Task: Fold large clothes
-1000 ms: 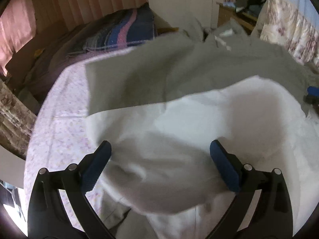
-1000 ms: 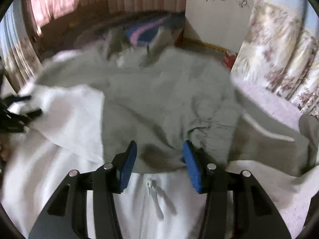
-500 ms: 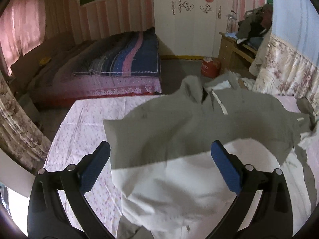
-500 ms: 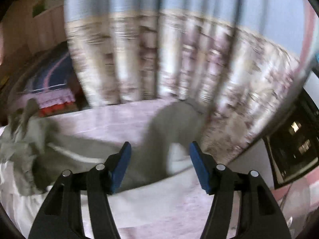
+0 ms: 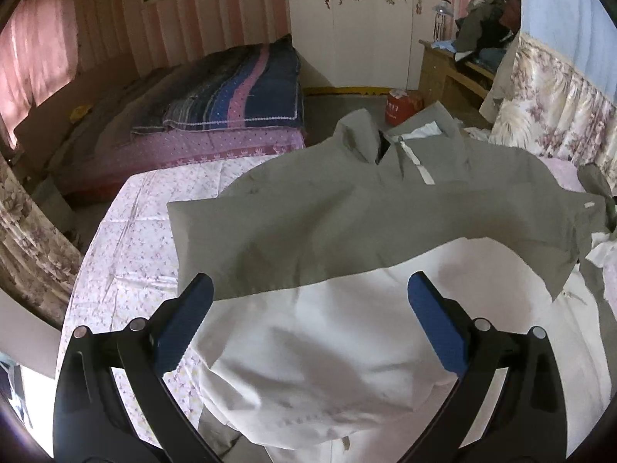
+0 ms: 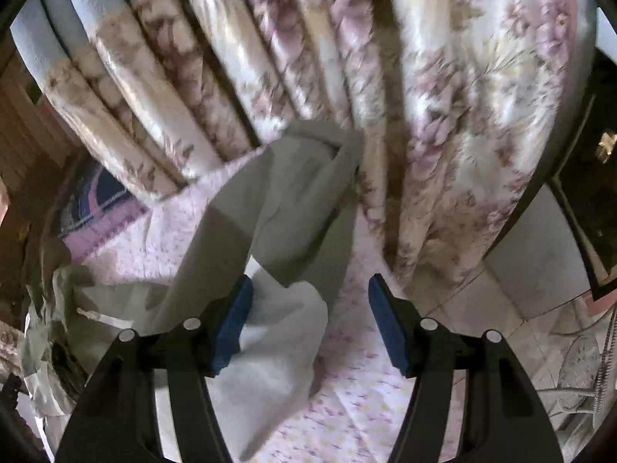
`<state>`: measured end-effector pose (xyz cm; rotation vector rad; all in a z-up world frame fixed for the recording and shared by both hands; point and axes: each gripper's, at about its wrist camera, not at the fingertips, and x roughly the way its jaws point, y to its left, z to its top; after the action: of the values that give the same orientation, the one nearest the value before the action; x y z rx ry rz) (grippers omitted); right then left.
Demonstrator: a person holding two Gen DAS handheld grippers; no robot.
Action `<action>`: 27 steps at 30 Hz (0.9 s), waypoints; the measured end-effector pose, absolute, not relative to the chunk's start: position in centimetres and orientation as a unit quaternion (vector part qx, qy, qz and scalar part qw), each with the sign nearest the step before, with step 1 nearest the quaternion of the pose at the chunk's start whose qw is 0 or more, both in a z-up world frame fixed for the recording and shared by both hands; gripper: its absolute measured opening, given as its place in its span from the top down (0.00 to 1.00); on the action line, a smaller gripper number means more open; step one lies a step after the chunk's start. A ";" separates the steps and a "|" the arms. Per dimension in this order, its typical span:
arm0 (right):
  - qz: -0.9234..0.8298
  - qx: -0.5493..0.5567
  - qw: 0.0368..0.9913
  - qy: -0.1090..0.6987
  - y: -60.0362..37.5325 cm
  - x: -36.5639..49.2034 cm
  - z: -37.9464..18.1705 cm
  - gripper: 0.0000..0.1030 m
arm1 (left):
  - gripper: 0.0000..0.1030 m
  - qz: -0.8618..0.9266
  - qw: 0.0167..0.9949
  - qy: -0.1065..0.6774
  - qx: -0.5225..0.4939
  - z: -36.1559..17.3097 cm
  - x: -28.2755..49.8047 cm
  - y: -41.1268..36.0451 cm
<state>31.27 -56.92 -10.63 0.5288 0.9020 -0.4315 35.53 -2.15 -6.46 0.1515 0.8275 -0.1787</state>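
Grey-green cloth with a pale white lining makes up the jacket (image 5: 347, 212), which lies spread over a tabletop covered by a pink floral cloth (image 5: 127, 239). Seen from the left wrist, the left gripper (image 5: 308, 324) hangs above the near part of the garment, its blue-padded jaws standing wide apart with nothing pressed between them; below them lies the white lining, smooth with soft creases, and beyond it the folded-over grey panel with a straight edge, then the collar (image 5: 362, 135) at the far side.

From the right wrist, the right gripper (image 6: 308, 324) points down at one sleeve (image 6: 293, 208) of the jacket, which runs away toward a flowered curtain (image 6: 443, 96). Its jaws are closing a little but are still apart; a fold of white lining lies just beside the left pad, though whether it touches cannot be told, and the pads grip nothing. The sleeve cuff gapes open like a tube.

Behind the tabletop stands a bed (image 5: 185, 142) carrying a folded striped quilt (image 5: 246, 92) in blue, pink and dark bands.
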 end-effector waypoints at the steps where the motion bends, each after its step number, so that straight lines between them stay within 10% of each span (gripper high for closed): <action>1: -0.200 0.254 0.847 0.421 -56.6 31.3 -10.7 0.60 | 0.03 -0.086 0.909 0.401 0.075 -6.5 35.4 -2.3; 7: -0.210 0.215 0.879 0.371 -54.1 30.5 -6.5 0.92 | 0.03 -0.080 0.907 0.403 0.088 -6.6 35.1 -2.0; 27: 0.072 -0.064 0.958 0.270 -16.5 37.3 7.7 0.93 | 0.03 -0.037 0.927 0.369 0.062 -2.5 33.4 2.9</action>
<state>37.33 -16.51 7.65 -0.1292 0.5467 0.1468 33.35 2.93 -2.54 0.1270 0.7561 -0.0755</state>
